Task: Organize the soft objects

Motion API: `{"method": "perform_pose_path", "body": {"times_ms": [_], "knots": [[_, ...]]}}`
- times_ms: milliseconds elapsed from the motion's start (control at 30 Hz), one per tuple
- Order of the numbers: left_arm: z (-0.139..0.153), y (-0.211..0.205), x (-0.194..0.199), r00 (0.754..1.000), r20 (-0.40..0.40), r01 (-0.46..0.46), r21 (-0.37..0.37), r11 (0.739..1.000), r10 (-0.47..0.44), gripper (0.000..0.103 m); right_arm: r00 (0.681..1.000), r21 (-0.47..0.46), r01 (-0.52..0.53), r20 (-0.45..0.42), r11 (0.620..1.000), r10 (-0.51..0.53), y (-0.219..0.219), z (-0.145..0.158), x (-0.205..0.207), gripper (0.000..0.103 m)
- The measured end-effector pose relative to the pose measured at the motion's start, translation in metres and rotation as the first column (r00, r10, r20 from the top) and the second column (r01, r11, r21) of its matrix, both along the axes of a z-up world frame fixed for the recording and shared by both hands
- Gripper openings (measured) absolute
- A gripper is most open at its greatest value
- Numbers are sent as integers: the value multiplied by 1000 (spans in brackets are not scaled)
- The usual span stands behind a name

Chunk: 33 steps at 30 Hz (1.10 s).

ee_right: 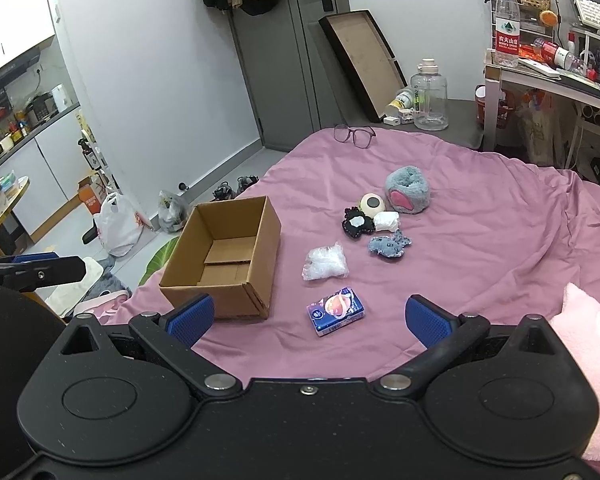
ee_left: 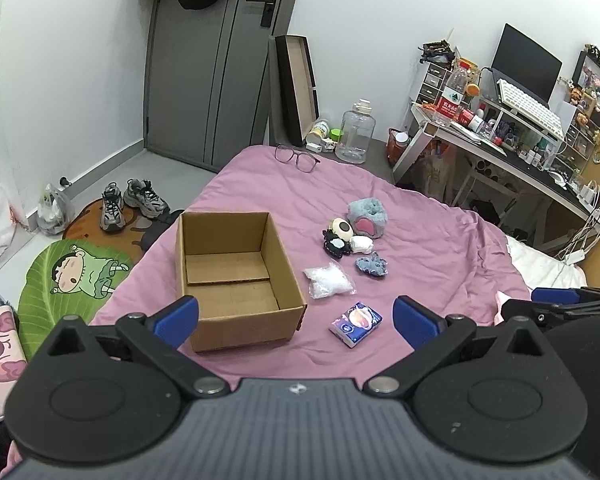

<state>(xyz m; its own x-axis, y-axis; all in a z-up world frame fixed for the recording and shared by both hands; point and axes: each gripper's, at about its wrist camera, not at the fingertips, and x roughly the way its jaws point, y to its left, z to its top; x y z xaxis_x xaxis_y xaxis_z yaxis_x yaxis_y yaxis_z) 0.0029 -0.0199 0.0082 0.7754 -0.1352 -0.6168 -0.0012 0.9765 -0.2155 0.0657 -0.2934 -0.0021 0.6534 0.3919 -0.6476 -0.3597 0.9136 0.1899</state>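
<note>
An open, empty cardboard box point(ee_left: 236, 272) point(ee_right: 224, 256) stands on the pink bedspread point(ee_left: 420, 264) point(ee_right: 480, 240). To its right lie a blue tissue pack point(ee_left: 356, 323) point(ee_right: 335, 311), a clear plastic bag point(ee_left: 328, 280) point(ee_right: 325, 262), a small grey-blue plush point(ee_left: 371, 265) point(ee_right: 389, 244), a white wad point(ee_left: 360, 244) point(ee_right: 386, 221), a black-and-white plush point(ee_left: 335, 246) point(ee_right: 357, 224), a cream round toy point(ee_left: 342, 228) point(ee_right: 372, 203) and a grey fluffy paw point(ee_left: 367, 218) point(ee_right: 407, 190). My left gripper point(ee_left: 296, 320) and right gripper point(ee_right: 310, 318) are both open and empty, near the tissue pack.
Glasses point(ee_left: 296, 158) point(ee_right: 354, 134) lie at the bed's far edge. A pink plush point(ee_right: 588, 356) sits at the right. Shoes point(ee_left: 132, 202) and a green mat point(ee_left: 72, 276) are on the floor to the left. A cluttered desk point(ee_left: 500, 136) stands at the right.
</note>
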Motion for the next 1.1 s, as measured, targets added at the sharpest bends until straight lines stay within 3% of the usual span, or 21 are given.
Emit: {"method": "perform_pose_path", "body": {"times_ms": [1100], "knots": [[-2, 2, 12, 1000, 18, 20, 3, 1000, -20, 103, 997, -60, 70, 28, 996, -69, 2, -1, 5, 103]]}}
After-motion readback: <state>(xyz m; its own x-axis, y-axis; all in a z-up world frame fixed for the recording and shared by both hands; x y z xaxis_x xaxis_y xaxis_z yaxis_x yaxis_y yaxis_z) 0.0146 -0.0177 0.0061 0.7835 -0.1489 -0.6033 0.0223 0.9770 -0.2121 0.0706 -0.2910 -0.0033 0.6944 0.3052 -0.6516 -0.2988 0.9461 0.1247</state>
